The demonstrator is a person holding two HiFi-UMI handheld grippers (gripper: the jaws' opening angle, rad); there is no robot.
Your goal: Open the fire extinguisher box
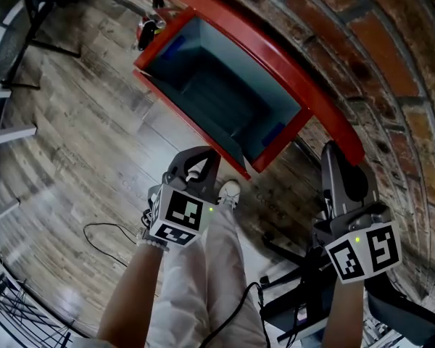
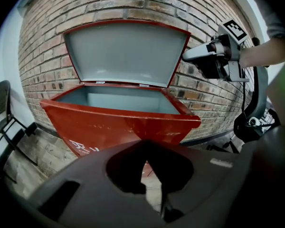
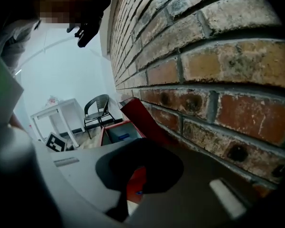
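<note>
The red fire extinguisher box (image 1: 175, 101) stands open on the wooden floor, its grey inside bare. Its lid (image 1: 275, 53) leans back against the brick wall. In the left gripper view the box (image 2: 118, 125) is straight ahead with the lid (image 2: 128, 51) upright behind it. My left gripper (image 1: 196, 167) hovers just in front of the box's near corner, jaws together and empty (image 2: 144, 165). My right gripper (image 1: 332, 156) is beside the lid's right end near the wall, shut on nothing (image 3: 128, 194). The left gripper view shows the right gripper (image 2: 186, 57) off the lid's right edge, apart from it.
The brick wall (image 1: 391, 49) runs along the right. A black chair (image 1: 14, 38) and white furniture stand at far left. A black cable (image 1: 105, 230) lies on the floor, black equipment (image 1: 297, 299) at lower right. A small red object (image 1: 148, 27) sits beyond the box.
</note>
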